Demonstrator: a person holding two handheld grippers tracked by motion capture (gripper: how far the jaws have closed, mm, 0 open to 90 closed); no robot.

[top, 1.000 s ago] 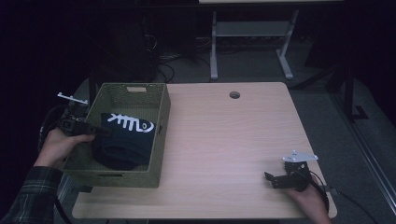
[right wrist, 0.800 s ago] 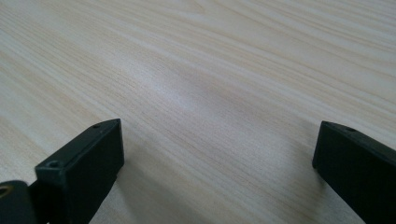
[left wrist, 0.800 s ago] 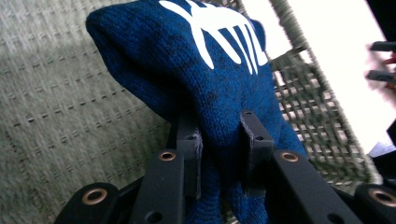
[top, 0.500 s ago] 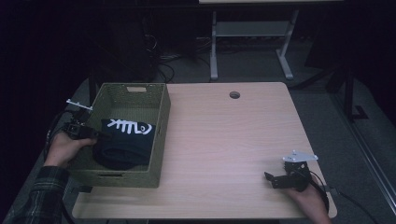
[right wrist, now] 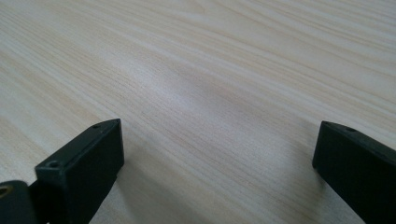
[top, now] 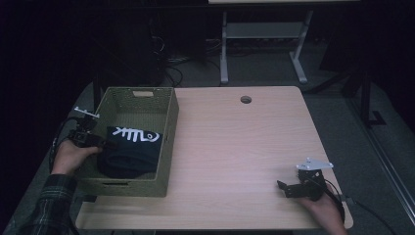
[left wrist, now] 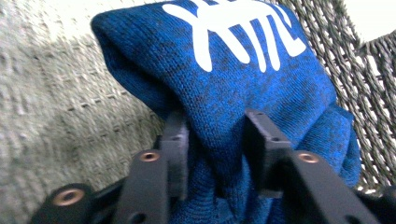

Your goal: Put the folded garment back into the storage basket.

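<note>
A dark blue knit garment (top: 129, 152) with a white fish-bone print lies bunched in the woven olive basket (top: 139, 91) at the table's left. My left gripper (top: 105, 144) reaches over the basket's left wall to it. In the left gripper view a fold of the blue knit (left wrist: 233, 70) sits between the jaws of the left gripper (left wrist: 215, 140). They have just been opening, and the cloth lies slack against them. My right gripper (top: 286, 188) rests on the table near the front right corner. The right gripper (right wrist: 215, 154) is wide open over bare wood.
The light wood table (top: 235, 142) has a round cable hole (top: 245, 99) at the back. The basket's wicker wall (left wrist: 359, 60) stands close behind the garment. A grey desk frame (top: 264, 34) stands on the dark floor beyond the table.
My left hand has sunk a little beside the basket, and the garment has settled lower inside it. The right hand has not moved.
</note>
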